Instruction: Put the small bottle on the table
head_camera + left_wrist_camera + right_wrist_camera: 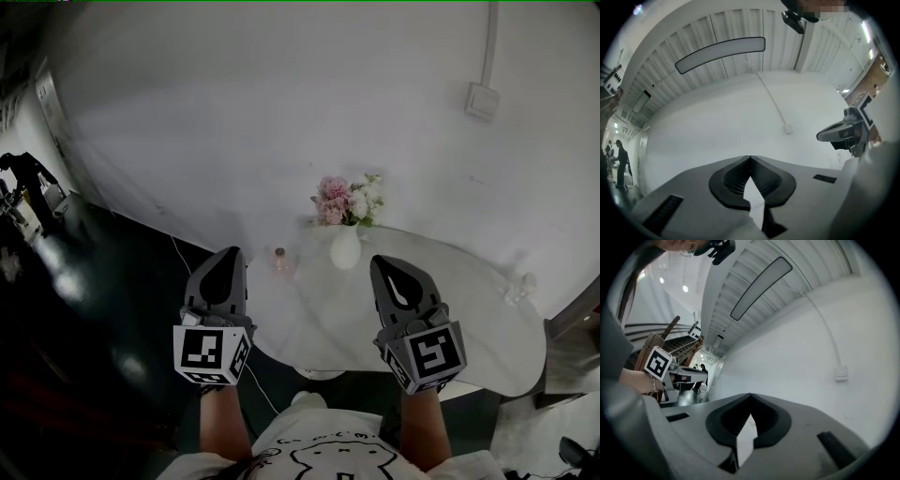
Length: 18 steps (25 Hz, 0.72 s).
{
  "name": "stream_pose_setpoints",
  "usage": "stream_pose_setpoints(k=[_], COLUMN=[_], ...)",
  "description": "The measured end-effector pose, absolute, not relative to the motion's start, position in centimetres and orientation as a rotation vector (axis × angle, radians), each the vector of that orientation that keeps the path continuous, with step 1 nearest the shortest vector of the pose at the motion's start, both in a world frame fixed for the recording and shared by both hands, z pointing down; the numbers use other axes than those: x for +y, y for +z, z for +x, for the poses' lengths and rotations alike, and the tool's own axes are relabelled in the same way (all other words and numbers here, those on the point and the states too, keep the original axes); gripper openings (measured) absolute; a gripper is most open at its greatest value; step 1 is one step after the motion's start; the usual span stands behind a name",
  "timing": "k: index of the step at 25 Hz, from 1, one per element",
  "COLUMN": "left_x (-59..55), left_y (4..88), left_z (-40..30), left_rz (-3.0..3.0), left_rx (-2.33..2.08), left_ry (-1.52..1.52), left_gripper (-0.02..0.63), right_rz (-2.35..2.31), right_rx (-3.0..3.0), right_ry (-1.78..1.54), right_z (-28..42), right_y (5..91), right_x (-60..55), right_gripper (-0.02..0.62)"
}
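The small bottle, clear with a pinkish body and dark cap, stands upright on the white oval table near its left end. My left gripper hovers just left of the bottle, apart from it, jaws shut and holding nothing. My right gripper hangs over the table's middle, also shut and holding nothing. In the left gripper view the left gripper tilts up at the white wall, tips touching. The right gripper view shows the right gripper the same way. The bottle shows in neither gripper view.
A white vase of pink and white flowers stands at the table's back edge, right of the bottle. A small white object sits at the table's right end. The white wall carries a switch box. Dark floor lies left; a person stands far off.
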<state>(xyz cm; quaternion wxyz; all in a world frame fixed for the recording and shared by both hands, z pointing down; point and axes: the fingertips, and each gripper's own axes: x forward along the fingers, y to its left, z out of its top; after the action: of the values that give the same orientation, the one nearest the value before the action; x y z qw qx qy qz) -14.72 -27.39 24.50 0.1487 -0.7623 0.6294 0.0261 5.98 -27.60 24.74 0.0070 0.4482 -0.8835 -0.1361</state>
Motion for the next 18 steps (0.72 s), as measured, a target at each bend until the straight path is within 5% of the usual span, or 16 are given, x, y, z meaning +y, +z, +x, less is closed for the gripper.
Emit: stream_pose_setpoints(k=[18], left_x=[-27.7], left_y=[22.7], left_z=[-15.0], left_rz=[-2.153], left_rx=[1.796], left_ry=[0.097], left_gripper=[0.005], right_rz=[1.48], right_rx=[-2.754], right_ry=[-0.488], right_z=[7.2], right_y=[22.6], right_x=[-28.1], right_gripper=[-0.008])
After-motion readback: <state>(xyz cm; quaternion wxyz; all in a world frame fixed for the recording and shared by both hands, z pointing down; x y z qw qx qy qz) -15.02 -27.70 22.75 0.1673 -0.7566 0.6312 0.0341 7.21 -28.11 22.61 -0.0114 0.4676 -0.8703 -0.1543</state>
